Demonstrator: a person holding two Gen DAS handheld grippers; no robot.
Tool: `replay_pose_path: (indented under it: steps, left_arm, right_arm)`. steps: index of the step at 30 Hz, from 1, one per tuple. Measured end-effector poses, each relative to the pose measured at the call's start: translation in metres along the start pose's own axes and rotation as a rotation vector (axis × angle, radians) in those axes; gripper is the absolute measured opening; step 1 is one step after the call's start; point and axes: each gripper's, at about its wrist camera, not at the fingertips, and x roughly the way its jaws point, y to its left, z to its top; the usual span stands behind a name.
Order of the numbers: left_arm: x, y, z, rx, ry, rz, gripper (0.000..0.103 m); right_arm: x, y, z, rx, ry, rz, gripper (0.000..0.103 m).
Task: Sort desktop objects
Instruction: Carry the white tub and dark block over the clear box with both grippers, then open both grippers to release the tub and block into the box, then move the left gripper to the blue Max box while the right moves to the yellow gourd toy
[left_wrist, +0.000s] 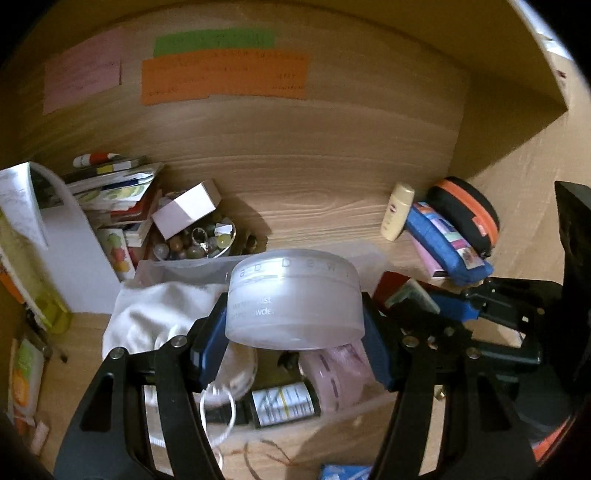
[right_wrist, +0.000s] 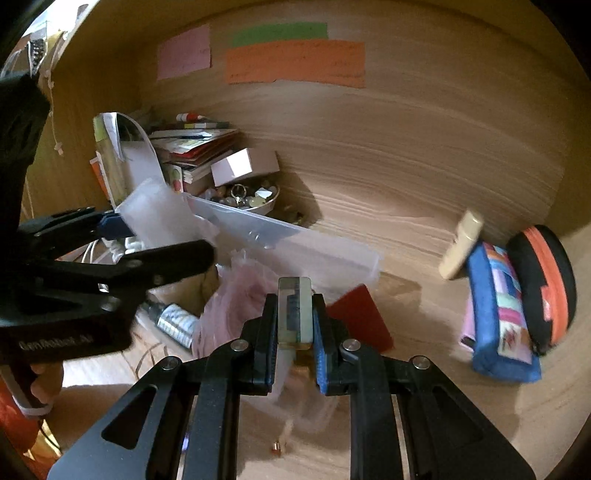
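A round frosted powder jar (left_wrist: 295, 299) hangs above the clear plastic bin (left_wrist: 192, 266), and my left gripper (left_wrist: 295, 317) is shut on its sides with both blue pads pressing it. In the right wrist view that gripper (right_wrist: 122, 236) comes in from the left with the jar (right_wrist: 155, 214) showing as a pale blur. My right gripper (right_wrist: 294, 301) is shut on a small flat clear block (right_wrist: 294, 314) with a dark core, held upright over the bin's (right_wrist: 266, 229) right end. The right gripper (left_wrist: 454, 306) also shows at the right of the left wrist view.
The bin holds a white cloth (left_wrist: 155, 314), a pink bag (left_wrist: 343, 369) and a dark labelled bottle (left_wrist: 284, 404). Behind it stand a bead bowl (left_wrist: 199, 240), a white box (left_wrist: 186, 212) and stacked books (left_wrist: 118, 192). A cream tube (left_wrist: 397, 212), blue pouch (left_wrist: 447, 240), black-orange case (left_wrist: 469, 214) and red card (right_wrist: 362, 317) lie right.
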Motion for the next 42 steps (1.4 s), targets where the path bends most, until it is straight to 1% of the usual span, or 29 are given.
replay_pose_path:
  steps: [7,11,14,16,18,19,21,22,24,27,28,31,33,34,37,39,42]
  left_arm:
    - [0.030,0.008,0.004,-0.037,0.058,-0.010,0.064]
    - [0.032,0.007,0.003,-0.027,0.057,0.000,0.064]
    - [0.033,0.010,0.003,-0.035,0.057,-0.002,0.064]
    - [0.033,0.010,0.003,-0.034,0.058,0.002,0.064]
    - [0.033,0.010,0.003,-0.033,0.058,0.003,0.064]
    - [0.031,0.010,0.004,-0.035,0.051,0.007,0.064]
    - [0.026,0.010,0.005,-0.035,0.036,0.016,0.065]
    - [0.024,0.011,0.006,-0.038,0.028,0.016,0.065]
    - [0.017,0.014,0.008,-0.052,0.013,0.000,0.066]
    - [0.006,0.016,0.010,-0.070,-0.002,-0.038,0.067]
    - [0.002,0.016,0.010,-0.066,-0.009,-0.038,0.068]
    - [-0.013,0.010,0.010,-0.045,-0.039,-0.019,0.076]
    - [-0.022,0.007,0.008,-0.039,-0.052,-0.018,0.076]
    - [-0.027,0.005,0.008,-0.034,-0.059,-0.017,0.077]
    - [-0.040,0.005,0.004,-0.027,-0.075,-0.011,0.088]
    - [-0.050,0.004,0.000,-0.024,-0.094,-0.001,0.089]
    - [-0.061,0.003,-0.008,-0.014,-0.107,0.019,0.089]
  right_arm:
    - [0.024,0.000,0.002,-0.005,0.029,0.005,0.015]
    - [0.032,0.000,-0.001,-0.013,0.048,0.012,0.015]
    - [0.029,0.006,-0.001,-0.042,0.035,-0.001,0.016]
    - [0.026,0.010,-0.001,-0.061,0.029,-0.008,0.020]
    - [0.022,0.013,0.000,-0.069,0.022,-0.014,0.030]
    - [0.019,0.014,0.000,-0.073,0.015,-0.028,0.033]
    - [0.013,0.015,0.000,-0.076,0.000,-0.050,0.042]
    - [0.009,0.015,-0.001,-0.073,-0.005,-0.051,0.044]
    - [0.003,0.013,-0.001,-0.066,-0.014,-0.059,0.052]
    - [-0.008,0.013,-0.002,-0.062,-0.027,-0.081,0.058]
    - [-0.011,0.013,-0.002,-0.061,-0.030,-0.086,0.059]
    - [-0.023,0.015,-0.004,-0.062,-0.047,-0.111,0.067]
    - [-0.030,0.016,-0.005,-0.064,-0.059,-0.124,0.073]
    - [-0.033,0.017,-0.006,-0.064,-0.064,-0.129,0.074]
    - [-0.042,0.020,-0.010,-0.062,-0.071,-0.137,0.074]
    - [-0.047,0.022,-0.014,-0.058,-0.069,-0.142,0.079]
    - [-0.055,0.023,-0.022,-0.052,-0.073,-0.150,0.081]
